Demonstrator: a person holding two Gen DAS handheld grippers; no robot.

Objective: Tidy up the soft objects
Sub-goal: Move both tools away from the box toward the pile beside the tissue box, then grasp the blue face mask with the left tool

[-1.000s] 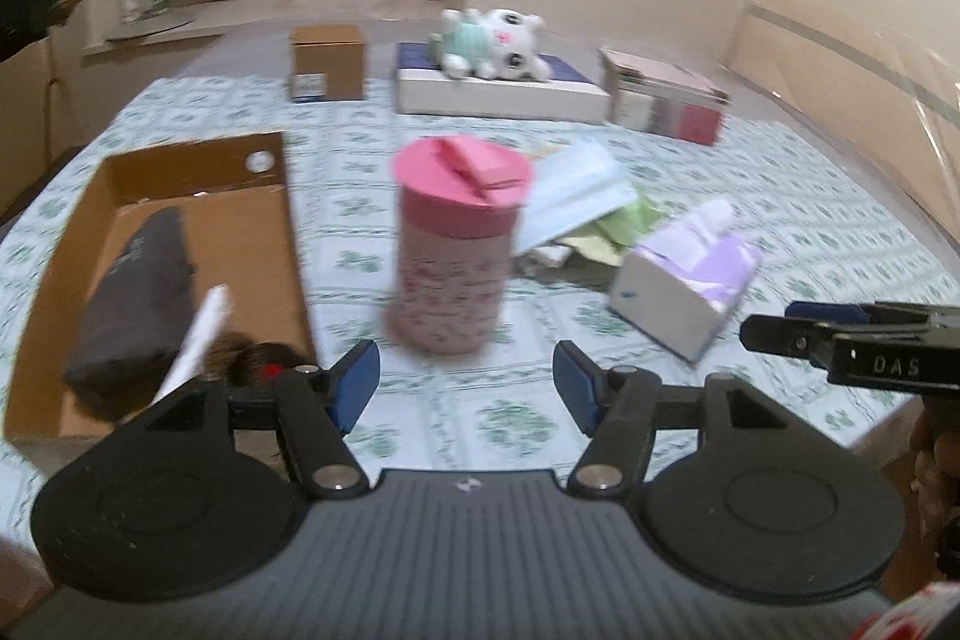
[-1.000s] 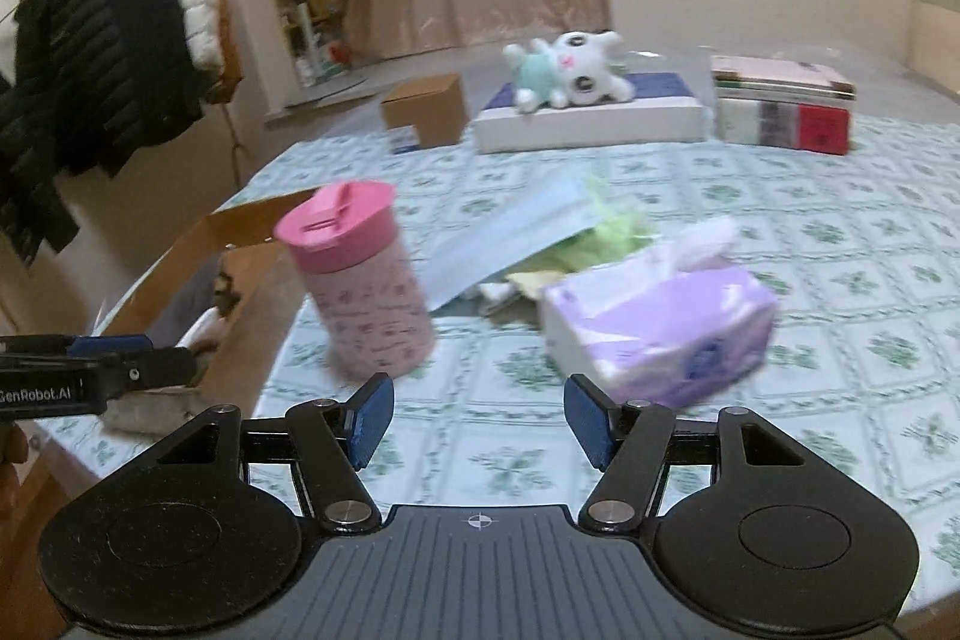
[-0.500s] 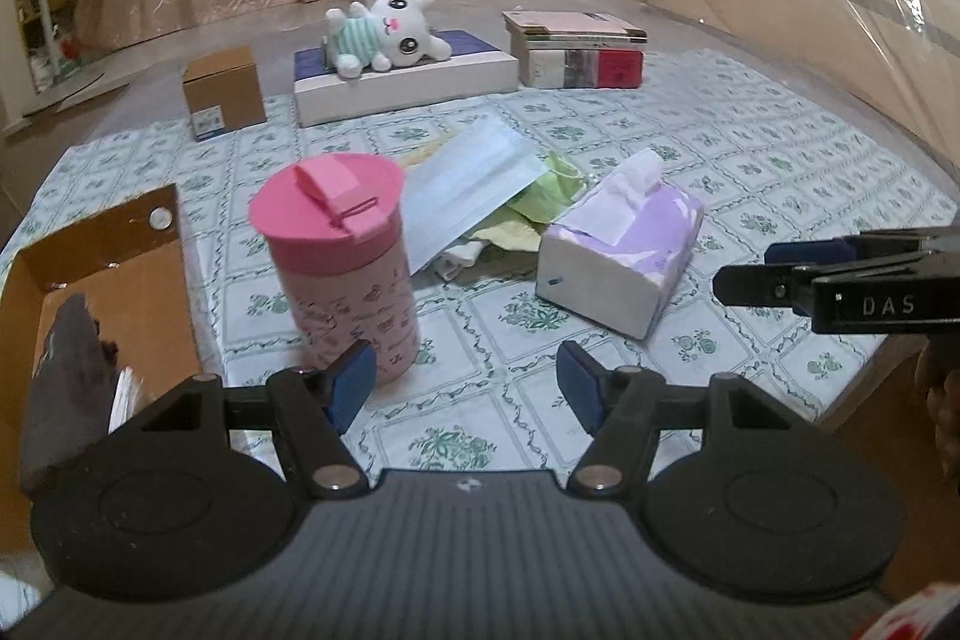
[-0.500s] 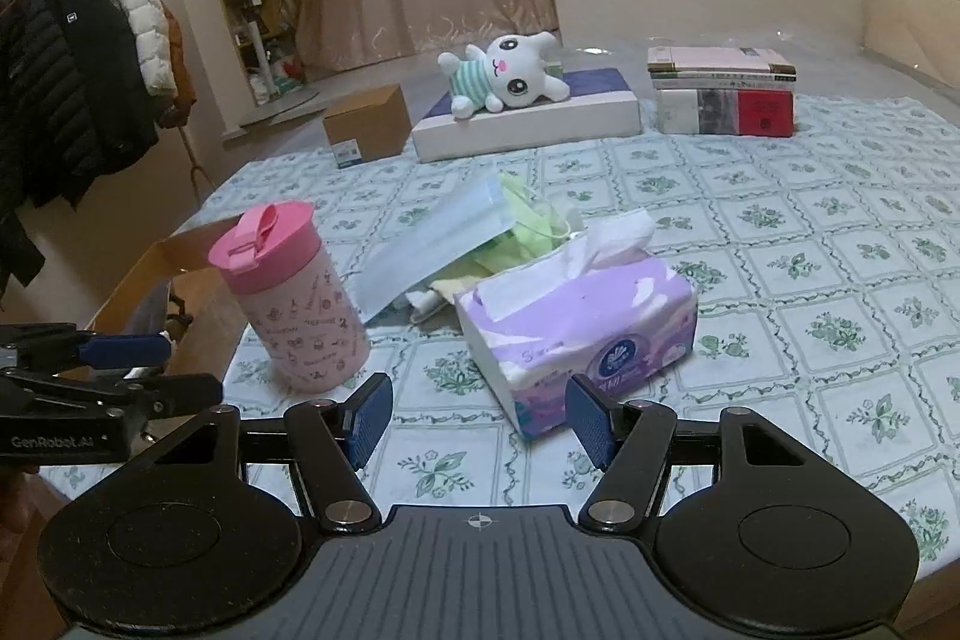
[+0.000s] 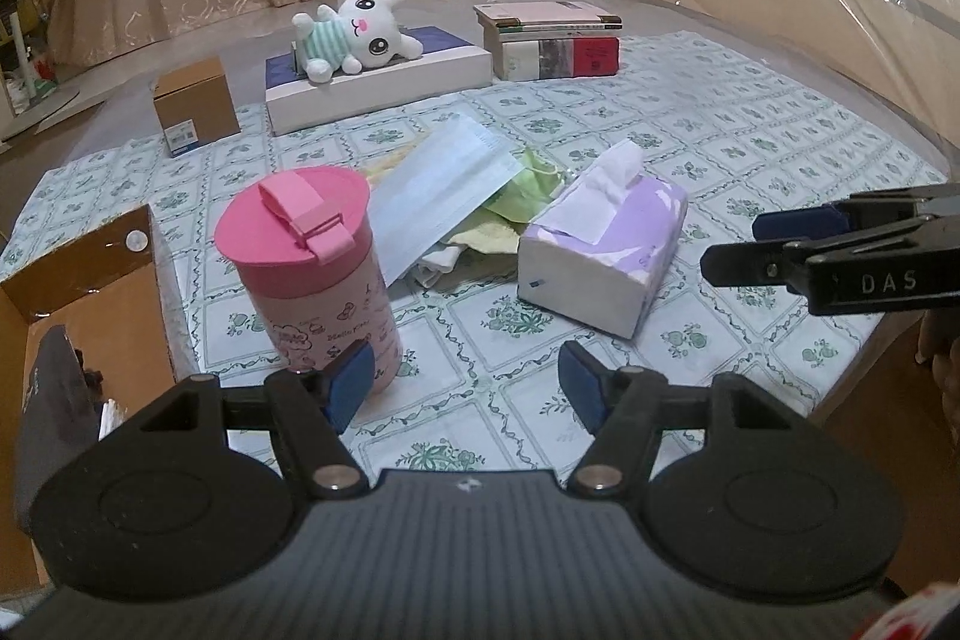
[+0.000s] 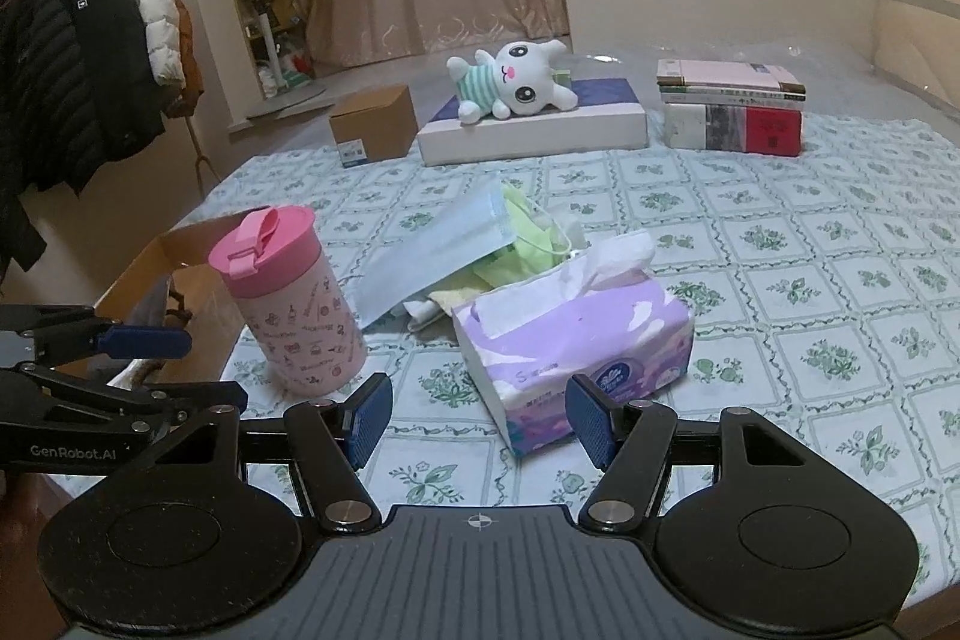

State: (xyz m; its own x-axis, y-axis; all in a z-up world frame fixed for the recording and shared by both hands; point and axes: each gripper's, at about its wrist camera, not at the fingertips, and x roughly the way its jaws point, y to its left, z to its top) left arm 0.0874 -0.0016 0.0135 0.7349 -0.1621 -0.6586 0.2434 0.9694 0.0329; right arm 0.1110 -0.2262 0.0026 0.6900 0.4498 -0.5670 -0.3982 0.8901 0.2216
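A purple tissue pack (image 5: 606,247) (image 6: 570,334) lies on the patterned tablecloth. Behind it is a pile of soft things: a blue face mask (image 5: 441,196) (image 6: 435,253) over green and yellow cloths (image 5: 519,205) (image 6: 528,235). A white plush toy (image 5: 354,34) (image 6: 516,82) lies on a flat white box at the back. My left gripper (image 5: 465,388) is open and empty near the table's front edge. My right gripper (image 6: 480,418) is open and empty just before the tissue pack. Each gripper shows side-on in the other's view.
A pink lidded cup (image 5: 312,274) (image 6: 288,298) stands left of the pile. An open cardboard box (image 5: 84,292) (image 6: 174,274) with a dark item sits at the left edge. A small brown box (image 5: 195,106), a book stack (image 5: 552,40) and a coat rack (image 6: 78,58) are farther off.
Both grippers have turned right and drawn back a little, so the tissue pack and pile now sit nearer centre. The cardboard box has slid to the left edge. Both stay open.
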